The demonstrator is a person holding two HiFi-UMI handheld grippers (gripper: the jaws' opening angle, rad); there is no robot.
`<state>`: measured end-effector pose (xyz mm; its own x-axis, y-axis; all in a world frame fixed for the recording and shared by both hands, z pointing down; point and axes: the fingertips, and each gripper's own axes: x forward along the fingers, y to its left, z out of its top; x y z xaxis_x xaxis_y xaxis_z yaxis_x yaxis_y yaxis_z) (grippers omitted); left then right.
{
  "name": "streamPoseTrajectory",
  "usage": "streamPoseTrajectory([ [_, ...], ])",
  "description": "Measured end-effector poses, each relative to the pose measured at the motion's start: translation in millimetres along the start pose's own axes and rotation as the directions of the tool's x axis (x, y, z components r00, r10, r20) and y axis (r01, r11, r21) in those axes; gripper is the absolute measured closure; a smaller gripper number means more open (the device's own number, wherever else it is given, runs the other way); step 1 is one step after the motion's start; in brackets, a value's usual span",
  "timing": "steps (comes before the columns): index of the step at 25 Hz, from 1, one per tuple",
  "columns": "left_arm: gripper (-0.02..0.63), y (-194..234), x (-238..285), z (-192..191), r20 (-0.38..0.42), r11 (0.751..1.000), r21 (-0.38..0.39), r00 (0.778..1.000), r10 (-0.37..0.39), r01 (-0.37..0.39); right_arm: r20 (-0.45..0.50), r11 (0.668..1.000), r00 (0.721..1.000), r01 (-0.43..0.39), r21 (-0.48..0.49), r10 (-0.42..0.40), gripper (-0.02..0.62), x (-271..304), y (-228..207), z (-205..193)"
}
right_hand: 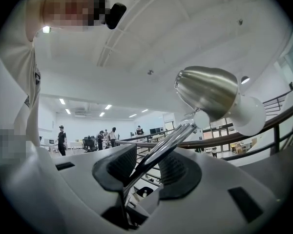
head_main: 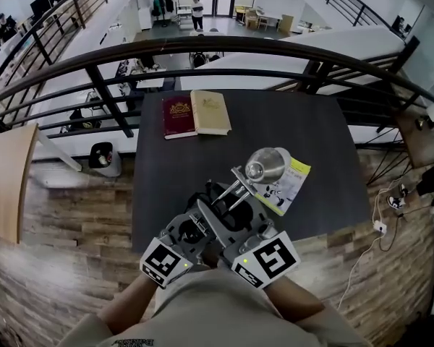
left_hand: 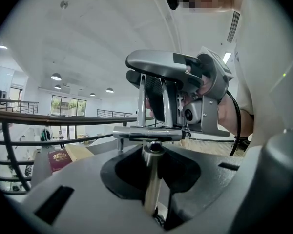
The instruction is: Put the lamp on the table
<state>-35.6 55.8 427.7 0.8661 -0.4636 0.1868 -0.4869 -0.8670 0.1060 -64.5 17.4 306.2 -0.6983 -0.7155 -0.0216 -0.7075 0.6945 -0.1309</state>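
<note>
The lamp (head_main: 267, 165) is shiny metal, the table (head_main: 296, 121) matt, the floor (head_main: 79, 215) wood-grained.

Table (head_main: 289, 129) bears red book (head_main: 179, 117), tan book (head_main: 210, 112), booklet (head_main: 295, 181).

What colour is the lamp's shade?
The lamp shade is silver; right gripper view shows it best.

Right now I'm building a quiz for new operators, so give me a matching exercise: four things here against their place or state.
Things:
1. lamp
2. red book
3. tan book
4. yellow booklet

Places or states:
A. flat on the table, partly covered by the lamp in the head view
B. left one of a pair at the table's far edge
C. clamped in both the left gripper and the right gripper
D. right one of that pair

Pairs: 1-C; 2-B; 3-D; 4-A
</note>
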Motion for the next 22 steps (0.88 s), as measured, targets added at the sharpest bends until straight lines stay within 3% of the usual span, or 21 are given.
streamPoseTrajectory([
  [10,0.525,4,8,12,0.012,0.993,0.056,0.995,-0.103,0.102,0.033,0.993,0.993,0.111,-0.038,-0.109,0.459,-2,-12,13],
  [22,0.525,-7,88,46,0.025,0.975,0.108,0.98,-0.197,0.193,0.096,0.98,0.979,0.186,-0.068,-0.179,0.459,-35,-87,45],
])
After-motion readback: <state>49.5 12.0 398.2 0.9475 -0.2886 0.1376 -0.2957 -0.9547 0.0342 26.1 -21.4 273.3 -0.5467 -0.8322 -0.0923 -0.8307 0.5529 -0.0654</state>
